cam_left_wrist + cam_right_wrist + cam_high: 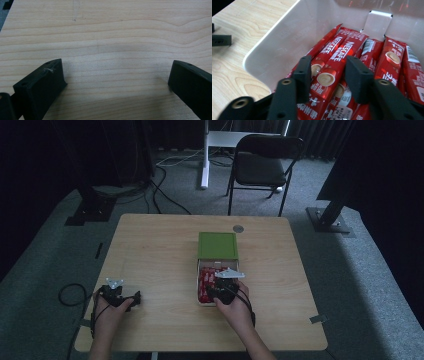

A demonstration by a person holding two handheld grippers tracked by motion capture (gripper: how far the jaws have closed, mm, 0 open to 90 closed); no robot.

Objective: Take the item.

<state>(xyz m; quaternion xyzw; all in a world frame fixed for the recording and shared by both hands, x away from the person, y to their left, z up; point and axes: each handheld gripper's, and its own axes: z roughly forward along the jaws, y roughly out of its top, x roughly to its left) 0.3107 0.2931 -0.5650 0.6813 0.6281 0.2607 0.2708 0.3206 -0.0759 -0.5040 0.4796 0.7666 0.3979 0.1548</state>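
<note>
Here the right gripper [327,75] straddles one red Nescafé coffee stick [329,75] in the white plastic box [274,42], not yet clenched; close squarely on that single stick. The left gripper [115,82] rests released on the wooden tabletop [112,30].

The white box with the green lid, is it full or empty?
Nearly full. Red coffee sticks lie packed side by side in the white box, whose green lid is slid back.
</note>
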